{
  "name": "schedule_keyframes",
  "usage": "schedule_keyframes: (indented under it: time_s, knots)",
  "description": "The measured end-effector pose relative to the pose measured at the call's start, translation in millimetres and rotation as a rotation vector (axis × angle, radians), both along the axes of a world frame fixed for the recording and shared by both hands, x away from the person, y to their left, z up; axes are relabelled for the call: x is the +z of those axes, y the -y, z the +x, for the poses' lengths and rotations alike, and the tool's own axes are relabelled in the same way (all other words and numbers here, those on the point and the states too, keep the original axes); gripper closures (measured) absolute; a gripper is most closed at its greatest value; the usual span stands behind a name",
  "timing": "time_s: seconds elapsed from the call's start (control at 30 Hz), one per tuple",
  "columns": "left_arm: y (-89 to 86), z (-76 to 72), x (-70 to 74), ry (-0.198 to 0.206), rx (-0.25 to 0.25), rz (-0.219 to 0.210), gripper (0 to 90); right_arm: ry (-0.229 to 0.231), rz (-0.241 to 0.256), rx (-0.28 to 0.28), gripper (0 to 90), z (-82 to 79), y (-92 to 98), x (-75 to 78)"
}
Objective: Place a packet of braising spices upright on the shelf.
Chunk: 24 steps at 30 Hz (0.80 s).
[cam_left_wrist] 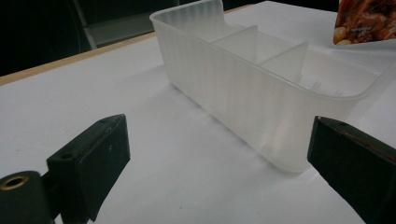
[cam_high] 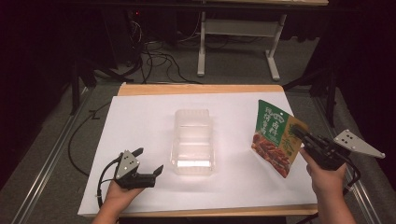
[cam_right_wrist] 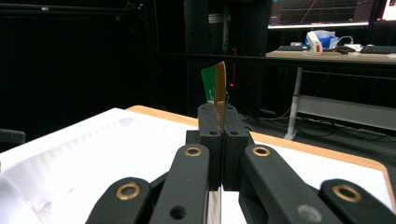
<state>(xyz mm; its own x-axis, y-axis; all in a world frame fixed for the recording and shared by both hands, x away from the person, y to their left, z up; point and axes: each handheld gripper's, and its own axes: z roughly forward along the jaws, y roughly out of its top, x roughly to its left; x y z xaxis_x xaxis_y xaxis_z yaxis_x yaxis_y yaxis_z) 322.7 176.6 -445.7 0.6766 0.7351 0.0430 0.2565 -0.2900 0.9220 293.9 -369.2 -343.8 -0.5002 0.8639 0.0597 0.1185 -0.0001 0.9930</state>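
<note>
Two grippers are in our hands at the table (cam_high: 140, 112). Our right gripper (cam_high: 299, 135) is clamped on the edge of a green snack packet (cam_high: 275, 137), lifted above the table's right side. Our left gripper (cam_high: 150, 161) rests near the front left with its jaws spread apart around nothing. Between them, a clear container (cam_high: 193, 141) with three compartments sits mid-table

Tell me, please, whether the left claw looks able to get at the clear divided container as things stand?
Probably yes: the left claw is open, holds nothing, and bare white table lies between it and the clear container.
</note>
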Motion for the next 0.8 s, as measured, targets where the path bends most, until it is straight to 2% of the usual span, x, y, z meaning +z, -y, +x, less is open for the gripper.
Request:
schedule_keyframes:
  time_s: [0.43,0.63,0.7,0.8]
  knots:
    - [-1.9,-0.8,0.2,-0.001,-0.005,-0.005,6.4,-0.009,-0.008,0.021,90.0,18.9,-10.3,4.3]
    - [-2.6,-1.1,0.7,0.0,-0.003,-0.007,6.4,0.001,-0.021,0.06,90.0,32.0,-15.1,13.5]
    - [-2.8,-1.1,0.8,0.001,-0.005,-0.007,6.4,0.019,-0.032,0.093,90.0,38.5,-19.5,17.7]
    - [-4.0,-0.9,0.7,-0.001,-0.003,-0.012,6.4,0.03,-0.03,0.11,90.0,42.7,-23.5,20.7]
